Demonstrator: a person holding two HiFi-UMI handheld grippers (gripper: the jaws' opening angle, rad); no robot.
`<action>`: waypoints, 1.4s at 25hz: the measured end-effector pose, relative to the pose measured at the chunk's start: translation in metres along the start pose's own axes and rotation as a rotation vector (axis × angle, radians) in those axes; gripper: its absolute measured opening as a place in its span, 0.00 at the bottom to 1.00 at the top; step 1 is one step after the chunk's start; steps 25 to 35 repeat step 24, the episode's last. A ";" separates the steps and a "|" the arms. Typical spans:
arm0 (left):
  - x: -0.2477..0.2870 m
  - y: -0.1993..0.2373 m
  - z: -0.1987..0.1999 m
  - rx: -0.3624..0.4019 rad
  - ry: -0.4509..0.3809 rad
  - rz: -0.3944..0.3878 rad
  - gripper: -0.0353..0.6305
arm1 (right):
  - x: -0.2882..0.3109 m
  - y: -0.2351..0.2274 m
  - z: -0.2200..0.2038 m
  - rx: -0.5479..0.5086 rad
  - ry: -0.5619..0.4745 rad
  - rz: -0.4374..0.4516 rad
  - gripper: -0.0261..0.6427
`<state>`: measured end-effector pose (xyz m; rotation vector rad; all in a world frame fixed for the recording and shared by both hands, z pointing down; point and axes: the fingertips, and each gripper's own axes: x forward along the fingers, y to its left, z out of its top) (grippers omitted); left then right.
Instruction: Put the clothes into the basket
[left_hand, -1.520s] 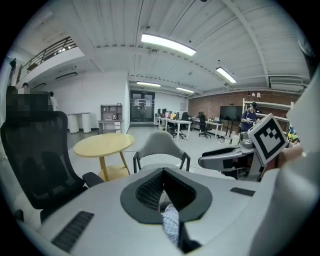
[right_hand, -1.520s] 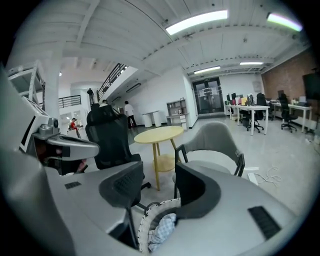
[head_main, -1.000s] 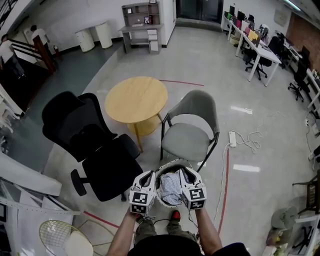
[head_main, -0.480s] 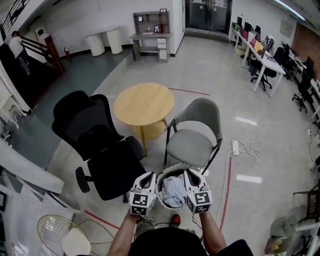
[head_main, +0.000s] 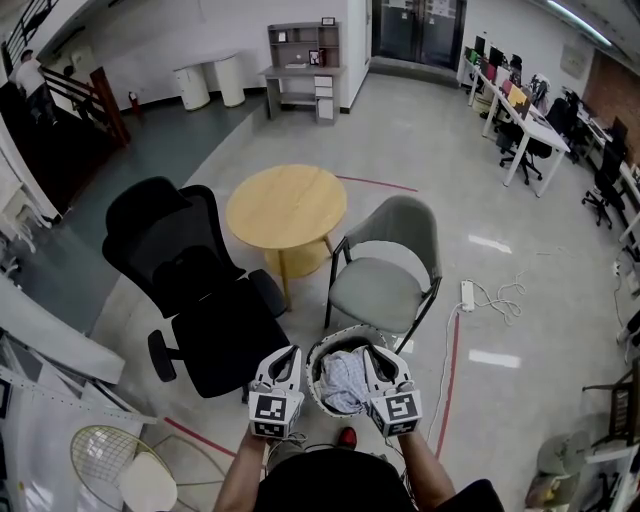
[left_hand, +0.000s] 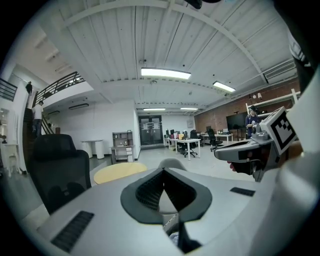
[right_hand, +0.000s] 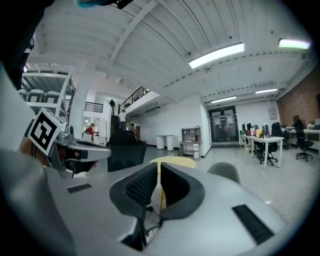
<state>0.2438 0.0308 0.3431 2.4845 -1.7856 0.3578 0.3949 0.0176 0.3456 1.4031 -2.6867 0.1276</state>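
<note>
A grey chair (head_main: 385, 285) stands just in front of the basket (head_main: 335, 335). A black office chair (head_main: 200, 300) is close on its left. A round wooden table (head_main: 286, 207) sits behind and between the two. Right of the grey chair, a white power strip (head_main: 465, 294) and its loose cable lie on the floor (head_main: 520, 250). A round wire frame (head_main: 105, 462) shows at the lower left.

The basket hangs low in front of the person, between the two grippers and above a red shoe (head_main: 346, 436). It is round with a pale rim. It holds the clothes (head_main: 345, 372), a crumpled heap of light blue and white cloth that sits inside the rim.

The left gripper (head_main: 288, 356) is at the basket's left edge. In its own view the fingertips meet, with a bit of the rim caught lower between the jaws. The right gripper (head_main: 368, 352) is at the right edge, its fingers drawn to a thin slit over the rim.

The floor is pale, glossy grey, darker toward the left, with a red tape line (head_main: 450, 370) running along it. The room is a large open office. It has white desks (head_main: 515, 95) with dark chairs on the right, a grey shelf unit (head_main: 303, 55) at the far wall and a staircase (head_main: 60, 105) on the left.
</note>
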 end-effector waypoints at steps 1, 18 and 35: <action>-0.001 0.000 0.000 0.000 -0.002 0.003 0.06 | -0.001 0.000 -0.001 0.002 0.001 0.001 0.10; -0.004 -0.003 -0.013 -0.027 0.022 0.004 0.06 | -0.007 -0.001 -0.005 0.033 -0.004 -0.003 0.10; -0.004 -0.003 -0.013 -0.027 0.026 0.000 0.06 | -0.005 0.001 -0.005 0.016 0.000 -0.003 0.10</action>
